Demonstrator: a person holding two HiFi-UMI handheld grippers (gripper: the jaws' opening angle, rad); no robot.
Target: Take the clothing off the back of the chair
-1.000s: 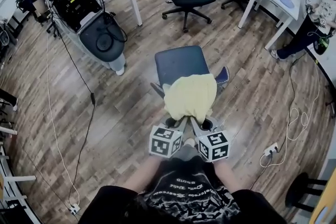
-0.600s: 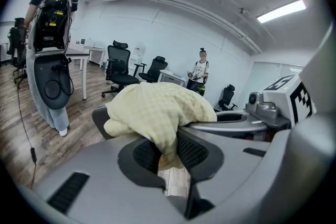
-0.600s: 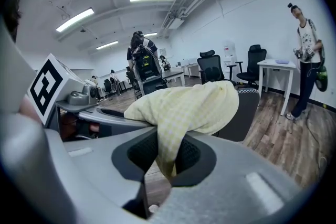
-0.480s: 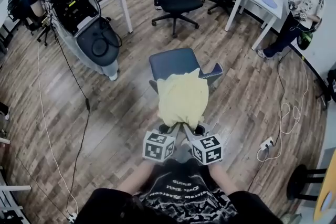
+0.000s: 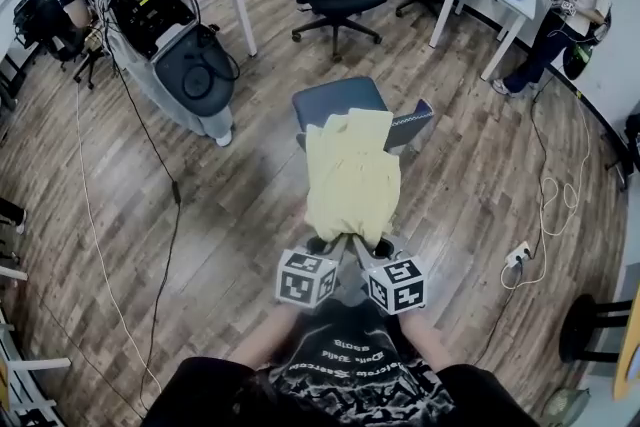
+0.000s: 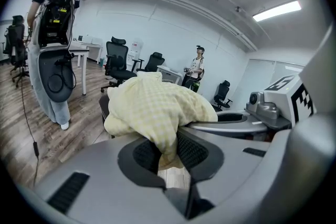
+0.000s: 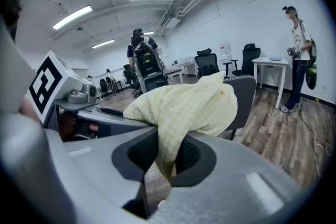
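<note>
In the head view, the yellow garment (image 5: 350,177) is drawn out long from the chair (image 5: 335,100) toward the person. Its near hem is caught by the left tool (image 5: 330,245) and the right tool (image 5: 376,247), which sit side by side on the person's side of the chair. A second ago the cloth sat bunched on the chair's back. Now it trails away from it, and both tools have backed off from the chair. The far end seems still to lie at the chair's back, so the pull looks well under way but not finished.

In the left gripper view, the left tool (image 6: 169,150) has its jaws nearly together, pinching a fold of the checked garment (image 6: 157,107) between the pads.

In the right gripper view, the right tool (image 7: 161,153) is also closed to a narrow gap on a fold of the garment (image 7: 184,107). The chair's back (image 7: 242,97) stands just behind the cloth (whether they touch is hard to tell).
</note>
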